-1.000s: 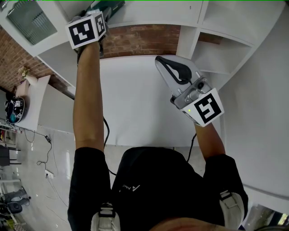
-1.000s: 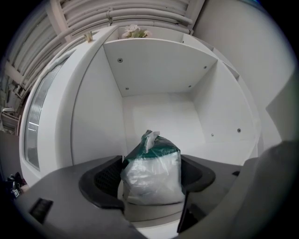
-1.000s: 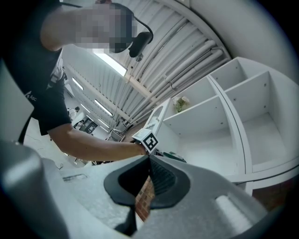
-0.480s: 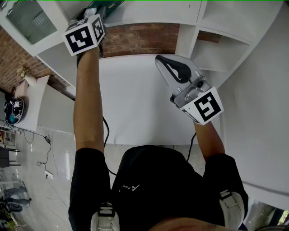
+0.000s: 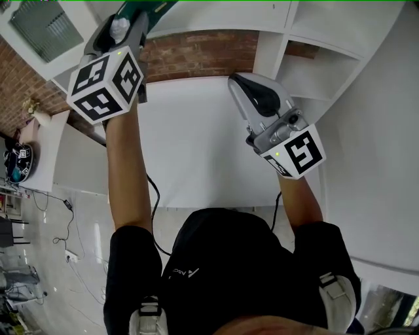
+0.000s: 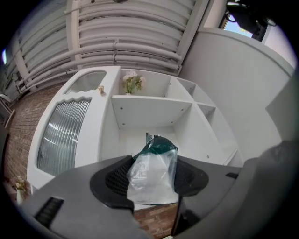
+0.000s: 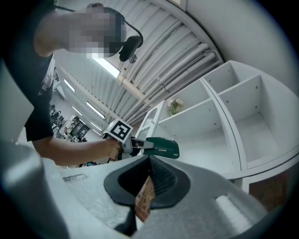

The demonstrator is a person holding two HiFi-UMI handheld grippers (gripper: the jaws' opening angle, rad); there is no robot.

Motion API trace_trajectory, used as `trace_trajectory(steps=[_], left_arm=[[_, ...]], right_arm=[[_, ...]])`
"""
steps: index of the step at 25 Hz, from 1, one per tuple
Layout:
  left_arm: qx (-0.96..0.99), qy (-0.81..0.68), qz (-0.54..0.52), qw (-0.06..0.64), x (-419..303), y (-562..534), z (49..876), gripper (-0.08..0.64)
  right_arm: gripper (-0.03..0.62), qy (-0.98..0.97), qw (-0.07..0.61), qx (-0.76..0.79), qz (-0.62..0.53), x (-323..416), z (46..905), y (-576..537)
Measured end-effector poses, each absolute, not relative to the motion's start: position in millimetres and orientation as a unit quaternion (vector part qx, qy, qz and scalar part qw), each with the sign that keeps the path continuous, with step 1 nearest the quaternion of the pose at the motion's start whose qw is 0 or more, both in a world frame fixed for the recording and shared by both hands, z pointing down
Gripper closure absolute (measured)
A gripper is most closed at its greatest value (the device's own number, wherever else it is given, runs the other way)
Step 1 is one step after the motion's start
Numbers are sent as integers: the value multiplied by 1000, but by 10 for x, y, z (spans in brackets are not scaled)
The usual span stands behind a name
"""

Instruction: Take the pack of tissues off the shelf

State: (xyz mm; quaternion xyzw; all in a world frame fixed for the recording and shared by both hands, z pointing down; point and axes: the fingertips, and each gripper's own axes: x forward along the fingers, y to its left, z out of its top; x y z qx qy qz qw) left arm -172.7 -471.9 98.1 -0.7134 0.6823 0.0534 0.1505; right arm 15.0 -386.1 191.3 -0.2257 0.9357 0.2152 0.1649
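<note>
The pack of tissues (image 6: 154,170) is a green and clear plastic packet. It sits pinched between the two black pads of my left gripper (image 6: 152,179), which is shut on it. In the head view the pack (image 5: 154,6) pokes out past the left gripper (image 5: 139,14) at the top left, in front of the white shelf (image 5: 216,23). The right gripper view shows the pack (image 7: 161,147) held out in the air, clear of the shelf compartments. My right gripper (image 5: 239,82) hangs at mid right over the white table, shut with nothing in it.
The white shelf unit (image 6: 149,109) has several open compartments and a ribbed glass door (image 6: 60,135) on its left. A small flower bunch (image 6: 132,83) stands on an upper shelf. A brick wall (image 5: 196,55) lies behind the white table (image 5: 196,144).
My left gripper has drawn back from the shelf toward me with the tissue pack in its jaws; its marker cube now looks larger and lower. The right gripper has barely moved.
</note>
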Motion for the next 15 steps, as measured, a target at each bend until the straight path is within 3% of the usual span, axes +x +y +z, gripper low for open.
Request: trace_trajectory(steps=[15], left_arm=[[-773, 606, 136, 129, -1432, -3642, 1654, 330]], right_arm=[[591, 927, 173, -273, 188, 156, 2121, -3689]])
